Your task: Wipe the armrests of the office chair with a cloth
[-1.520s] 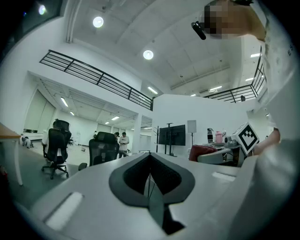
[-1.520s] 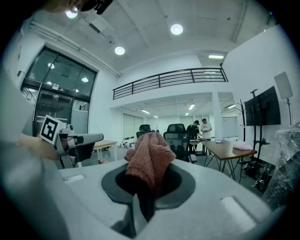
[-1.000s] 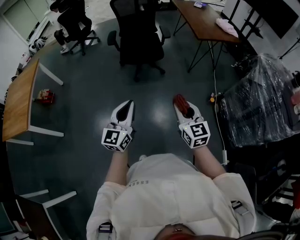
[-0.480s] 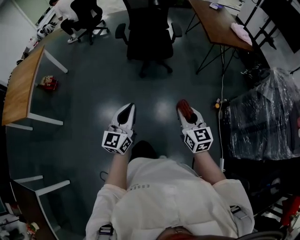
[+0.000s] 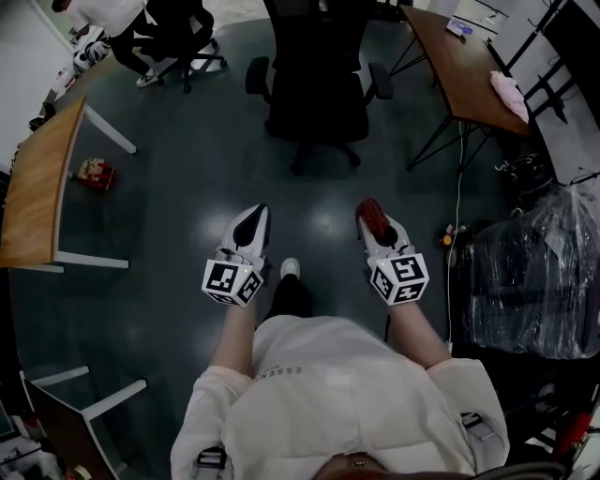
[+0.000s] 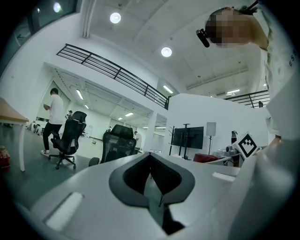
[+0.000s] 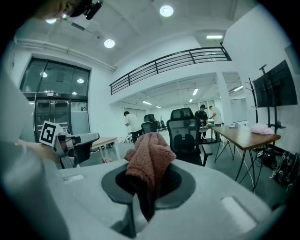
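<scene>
A black office chair [image 5: 317,89] with two armrests [image 5: 257,75] stands on the dark floor ahead of me, well beyond both grippers; it also shows in the right gripper view [image 7: 185,133] and the left gripper view [image 6: 117,143]. My right gripper [image 5: 369,214] is shut on a reddish cloth [image 5: 368,210], which bunches up out of its jaws [image 7: 148,159]. My left gripper [image 5: 254,218] is shut with nothing in it. Both are held side by side at waist height.
A wooden table [image 5: 466,70] with a pink cloth [image 5: 510,93] stands at the right, another wooden table [image 5: 37,192] at the left. A plastic-wrapped bulk [image 5: 534,272] sits at the right. A second chair and a person [image 5: 141,28] are at the far left.
I have walked forward: the black chair has come nearer and lower in the head view. Both grippers keep the same pose, the cloth still held in the right one.
</scene>
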The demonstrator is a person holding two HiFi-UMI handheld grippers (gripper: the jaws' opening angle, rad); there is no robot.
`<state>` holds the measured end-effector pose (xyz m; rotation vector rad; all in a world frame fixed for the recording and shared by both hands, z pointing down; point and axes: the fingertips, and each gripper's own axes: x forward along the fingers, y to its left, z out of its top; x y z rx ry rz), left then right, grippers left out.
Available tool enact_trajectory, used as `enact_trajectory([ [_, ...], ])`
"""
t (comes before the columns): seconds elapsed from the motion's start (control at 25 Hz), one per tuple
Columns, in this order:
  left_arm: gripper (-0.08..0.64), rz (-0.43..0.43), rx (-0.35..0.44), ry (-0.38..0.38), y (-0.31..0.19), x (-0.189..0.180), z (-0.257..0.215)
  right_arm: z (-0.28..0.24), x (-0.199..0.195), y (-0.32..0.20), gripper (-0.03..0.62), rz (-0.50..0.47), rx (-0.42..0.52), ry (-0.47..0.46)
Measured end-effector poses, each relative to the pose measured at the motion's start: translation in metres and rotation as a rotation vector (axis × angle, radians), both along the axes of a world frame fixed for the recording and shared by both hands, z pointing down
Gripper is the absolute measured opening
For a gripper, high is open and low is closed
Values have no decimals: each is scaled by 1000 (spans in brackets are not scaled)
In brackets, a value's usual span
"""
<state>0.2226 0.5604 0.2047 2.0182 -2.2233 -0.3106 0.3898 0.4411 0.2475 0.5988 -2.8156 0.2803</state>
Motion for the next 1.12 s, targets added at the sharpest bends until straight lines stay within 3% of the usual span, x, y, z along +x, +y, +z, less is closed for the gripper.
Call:
enact_trajectory([
  [0.4,17,-7,20,-24,-82,-180,-20,-10,-178,-73,48,-43,58,30],
  [0.68,17,-49,-5,9,-119,-250,0,2,-259,-120,48,-95,23,52],
  [1.12,17,-128,-107,30,-227,-358,39,31,-393,-250,48,-215,-41,70],
])
